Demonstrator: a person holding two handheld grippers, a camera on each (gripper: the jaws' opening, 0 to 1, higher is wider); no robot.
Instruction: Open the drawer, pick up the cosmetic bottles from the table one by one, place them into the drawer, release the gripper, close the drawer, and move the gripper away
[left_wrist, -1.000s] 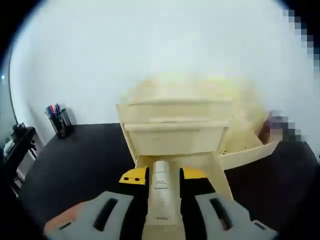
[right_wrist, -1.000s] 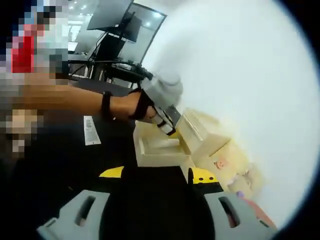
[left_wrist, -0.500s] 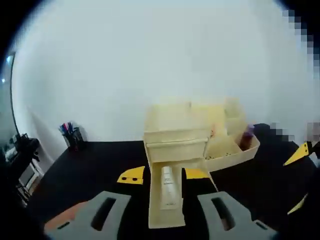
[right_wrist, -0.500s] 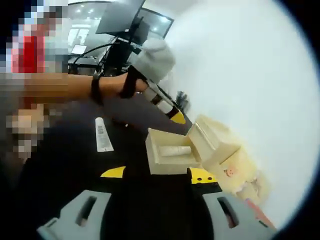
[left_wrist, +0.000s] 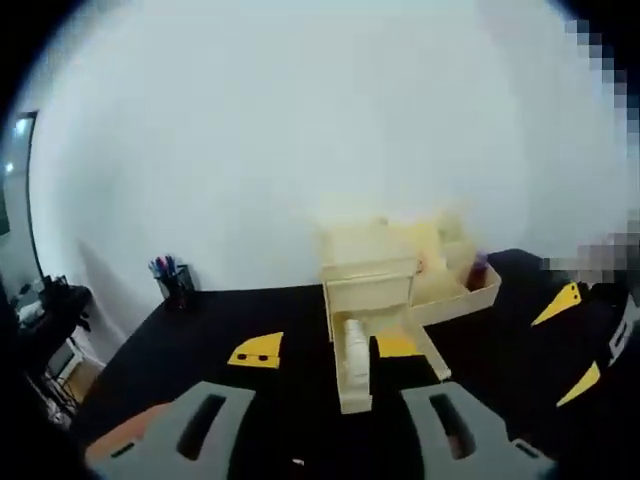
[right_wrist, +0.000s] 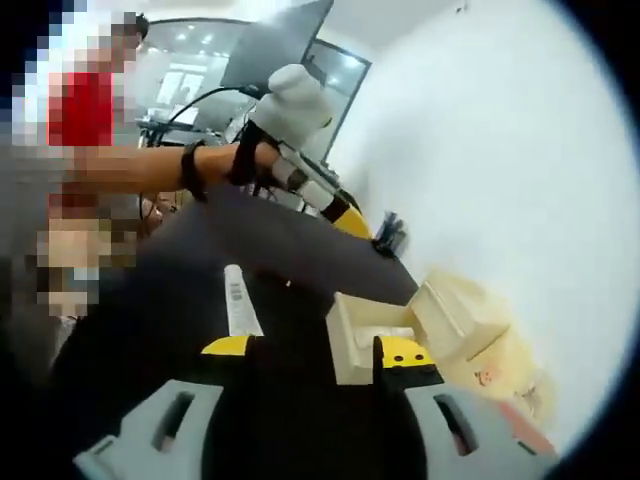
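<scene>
Left gripper (left_wrist: 320, 350) has backed away empty, jaws wide apart; one bottle (left_wrist: 354, 347) now lies in the open drawer (left_wrist: 357, 385) at twelve o'clock. Right gripper (right_wrist: 312, 352) gapes empty; tube (right_wrist: 237, 300) on table (right_wrist: 300, 265) at eleven o'clock awaits pickup.

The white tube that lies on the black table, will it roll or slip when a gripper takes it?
The long white cosmetic tube lies flat on the black table, so it may roll if nudged sideways. It looks smooth, possibly slippery, and probably light.

Grey claw (left_wrist: 322, 352), yellow tips, black wristband (right_wrist: 192, 166)
</scene>
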